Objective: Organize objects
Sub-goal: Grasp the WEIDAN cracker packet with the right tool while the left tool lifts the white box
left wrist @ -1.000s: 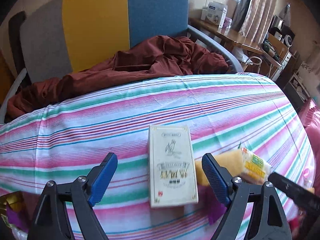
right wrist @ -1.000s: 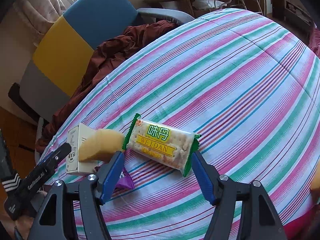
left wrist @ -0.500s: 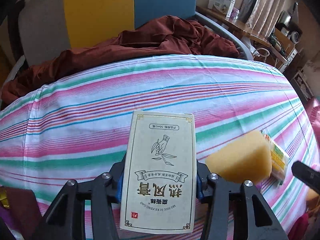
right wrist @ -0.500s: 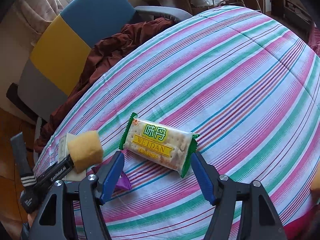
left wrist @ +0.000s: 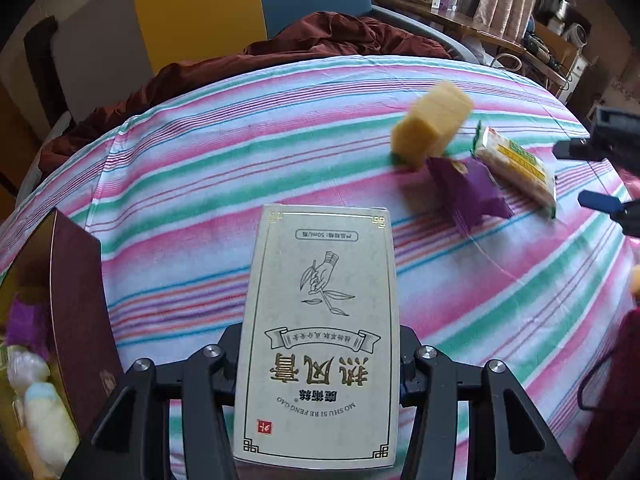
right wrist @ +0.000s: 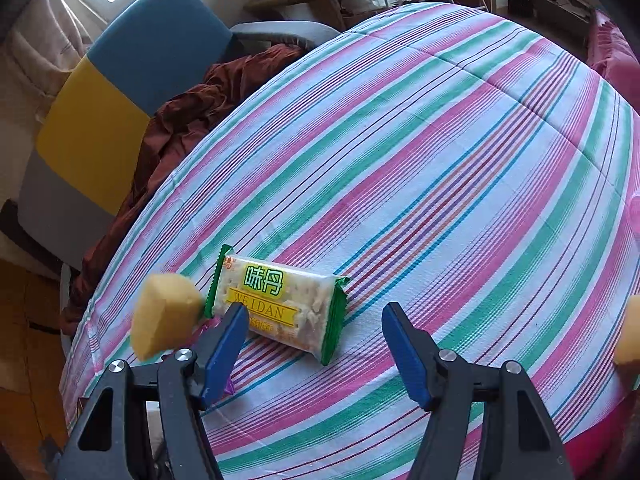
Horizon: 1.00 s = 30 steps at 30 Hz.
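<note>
My left gripper [left wrist: 320,364] is shut on a cream box with gold lettering [left wrist: 320,320] and holds it above the striped bedsheet [left wrist: 240,168]. Further right on the sheet lie a yellow sponge [left wrist: 432,124], a purple wrapper [left wrist: 468,188] and a green-edged cracker packet [left wrist: 516,168]. My right gripper [right wrist: 316,344] stands open over the sheet. The cracker packet [right wrist: 280,304] lies just beyond its blue fingers [right wrist: 228,344], untouched by the pads. The sponge [right wrist: 164,316] stands tilted to the packet's left.
A dark red box [left wrist: 76,312] with several small wrapped items inside stands at the left edge of the left wrist view. Behind the bed are a yellow and blue chair [right wrist: 116,92], a heap of brown cloth [left wrist: 320,40] and a cluttered wooden desk [left wrist: 480,28].
My left gripper closed on the cream box, lifted it off the sheet and carried it left, bringing the dark red box into view. The sponge shifted beside the packet. The right gripper barely moved.
</note>
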{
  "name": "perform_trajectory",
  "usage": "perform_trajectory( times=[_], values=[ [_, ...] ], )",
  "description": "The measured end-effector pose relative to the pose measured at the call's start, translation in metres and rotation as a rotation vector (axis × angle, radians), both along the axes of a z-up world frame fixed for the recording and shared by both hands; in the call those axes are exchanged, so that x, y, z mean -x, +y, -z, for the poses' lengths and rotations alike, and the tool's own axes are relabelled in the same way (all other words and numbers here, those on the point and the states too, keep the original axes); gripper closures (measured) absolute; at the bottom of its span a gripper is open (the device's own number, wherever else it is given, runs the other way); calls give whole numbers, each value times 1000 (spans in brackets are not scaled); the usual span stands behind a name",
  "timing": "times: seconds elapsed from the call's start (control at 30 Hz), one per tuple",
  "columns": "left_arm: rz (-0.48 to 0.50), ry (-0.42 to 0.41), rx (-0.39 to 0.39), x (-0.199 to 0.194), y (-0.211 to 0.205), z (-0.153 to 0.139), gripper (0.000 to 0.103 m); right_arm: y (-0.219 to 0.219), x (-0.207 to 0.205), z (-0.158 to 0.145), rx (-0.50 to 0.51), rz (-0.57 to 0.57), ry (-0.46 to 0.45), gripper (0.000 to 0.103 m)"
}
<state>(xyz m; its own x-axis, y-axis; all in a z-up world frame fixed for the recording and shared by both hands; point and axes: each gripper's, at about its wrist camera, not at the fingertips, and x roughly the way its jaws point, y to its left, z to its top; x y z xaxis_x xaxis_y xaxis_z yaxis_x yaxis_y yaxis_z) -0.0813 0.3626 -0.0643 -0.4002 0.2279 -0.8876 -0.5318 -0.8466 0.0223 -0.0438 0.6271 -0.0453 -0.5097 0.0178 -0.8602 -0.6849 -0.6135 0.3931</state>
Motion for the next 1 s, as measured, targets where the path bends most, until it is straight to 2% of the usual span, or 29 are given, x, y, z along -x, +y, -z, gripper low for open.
perform_trajectory(
  times=[0.23,0.4,0.6,0.7,1.0],
  values=[
    [21,71,-39,-53,-9,2,51,-2,1,-4,-27,-8,9,33],
    [29,141,-58,-67,-13,5,51,-12,11,-1,-56,-64,-19,33],
    [45,216,-78,-70,-15,9,51,-28,22,-4,-186,-145,-69,33],
    [43,216,-96,-69,-17,10,51,-39,28,-5,-271,-194,-96,33],
    [43,216,-139,-68,-22,13,51,-65,46,4,-440,-332,-230,33]
  ],
)
